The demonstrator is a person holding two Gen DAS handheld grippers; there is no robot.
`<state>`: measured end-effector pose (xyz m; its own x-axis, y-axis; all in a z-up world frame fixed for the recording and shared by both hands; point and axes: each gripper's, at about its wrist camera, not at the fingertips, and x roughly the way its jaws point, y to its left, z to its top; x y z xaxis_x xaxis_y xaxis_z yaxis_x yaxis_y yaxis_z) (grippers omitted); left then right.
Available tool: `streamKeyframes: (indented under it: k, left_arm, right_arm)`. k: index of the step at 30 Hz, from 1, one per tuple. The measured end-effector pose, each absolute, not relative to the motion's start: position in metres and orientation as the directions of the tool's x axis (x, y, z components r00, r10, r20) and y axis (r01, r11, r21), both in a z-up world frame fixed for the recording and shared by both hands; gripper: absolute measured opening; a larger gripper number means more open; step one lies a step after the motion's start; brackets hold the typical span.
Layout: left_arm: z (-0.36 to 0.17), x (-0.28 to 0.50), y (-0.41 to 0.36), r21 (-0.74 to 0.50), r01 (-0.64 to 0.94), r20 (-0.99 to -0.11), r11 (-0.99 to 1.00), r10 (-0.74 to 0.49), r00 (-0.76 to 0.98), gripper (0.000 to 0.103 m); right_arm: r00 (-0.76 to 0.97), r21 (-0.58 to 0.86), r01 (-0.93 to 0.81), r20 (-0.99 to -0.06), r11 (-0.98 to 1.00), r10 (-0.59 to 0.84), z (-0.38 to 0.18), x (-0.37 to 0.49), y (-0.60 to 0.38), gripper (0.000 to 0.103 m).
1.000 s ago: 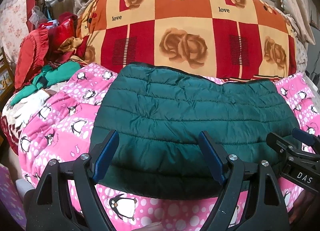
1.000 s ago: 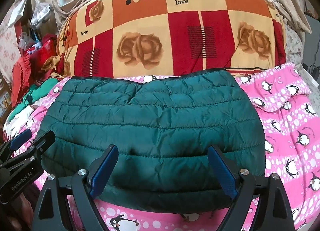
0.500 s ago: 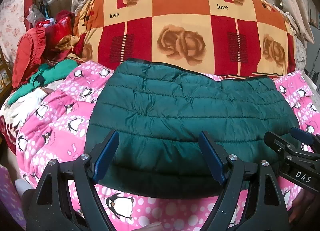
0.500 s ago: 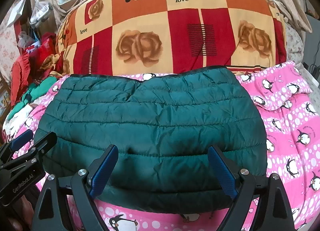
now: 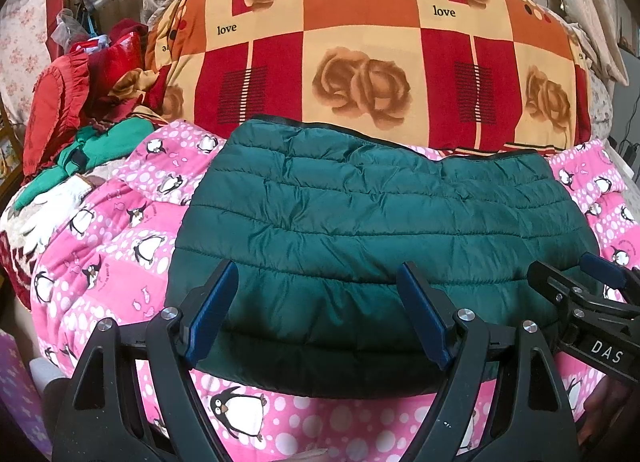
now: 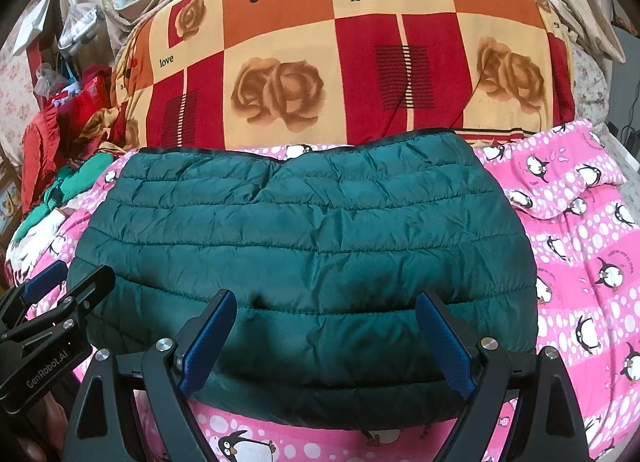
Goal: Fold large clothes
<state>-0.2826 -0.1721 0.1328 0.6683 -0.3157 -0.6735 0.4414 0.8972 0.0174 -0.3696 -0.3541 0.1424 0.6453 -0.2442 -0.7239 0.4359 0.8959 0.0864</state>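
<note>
Lying folded on the pink penguin blanket, w/ the rose quilt just behind it, the green puffer jacket looks same as a sec ago: nothing shifted, so fold seems done. Left gripper & right gripper hover at jacket's near edge, jaws wide, holding nothing

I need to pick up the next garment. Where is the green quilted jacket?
In both wrist views, the green quilted jacket lies folded on the pink penguin blanket, before the rose-patterned quilt.

Black hand-held gripper frames, blue finger pads, silver screws
</note>
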Motion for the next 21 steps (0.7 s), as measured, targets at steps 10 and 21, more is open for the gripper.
streamKeyframes:
  k: [10, 21]
  left_arm:
    - [0.1284, -0.2815, -0.1752, 0.019, 0.446, -0.68, 0.895, -0.315, 0.662, 0.082]
    - [0.1249, -0.2795, -0.1772, 0.017, 0.45, -0.692, 0.893, -0.314, 0.65, 0.082]
  right_arm:
    - [0.64, 0.088, 0.436, -0.73, 0.896, -0.24, 0.1397, -0.3665, -0.3535, 0.09]
    - [0.637, 0.092, 0.439, -0.733, 0.894, -0.237, 0.1385, -0.3637, -0.354, 0.09]
